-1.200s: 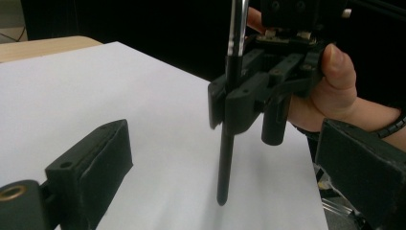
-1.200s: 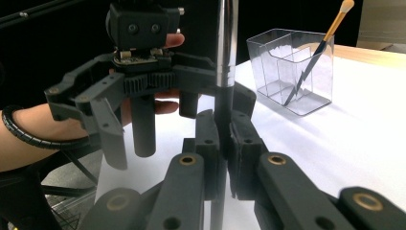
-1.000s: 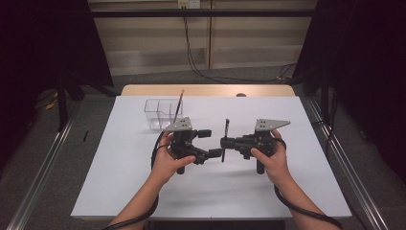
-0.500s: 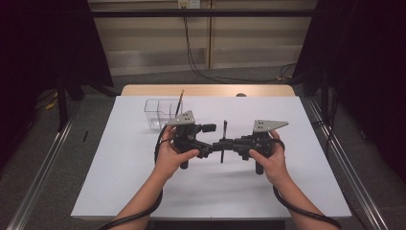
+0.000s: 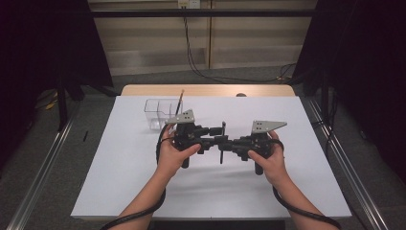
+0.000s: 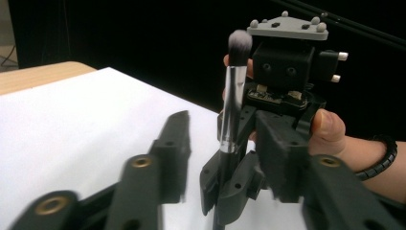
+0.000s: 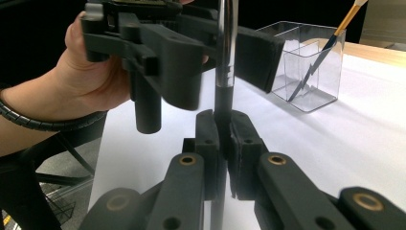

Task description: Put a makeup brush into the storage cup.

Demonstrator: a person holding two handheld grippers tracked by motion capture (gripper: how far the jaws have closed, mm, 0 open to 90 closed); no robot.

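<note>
My right tool (image 5: 229, 143) is closed on the handle of a makeup brush (image 6: 233, 103), which stands upright between my two hands, above the white bench (image 5: 119, 163) and clear of it. The right gripper view shows the jaws pinching the dark lower handle, with the shiny metal sleeve rising just above them. My left tool (image 5: 214, 134) is open wide: in the left gripper view one jaw stands well to the side of the brush, the other nearer the right tool's body, and neither touches the handle. The grey bristle tip (image 6: 239, 41) points up.

The step in hand looks like a handover from right to left. To do it well, I judge that the left jaws should close on the metal sleeve or just above the right tool's grip, square to the handle, so that the brush does not swing when released. The right tool should let go only once the left grip is firm.

The clear holder (image 5: 158, 112) stands near the far left of the bench, with a thin orange-handled brush (image 7: 330, 40) leaning inside one compartment; it is the likely destination, and an upright brush will drop in cleanly.
</note>
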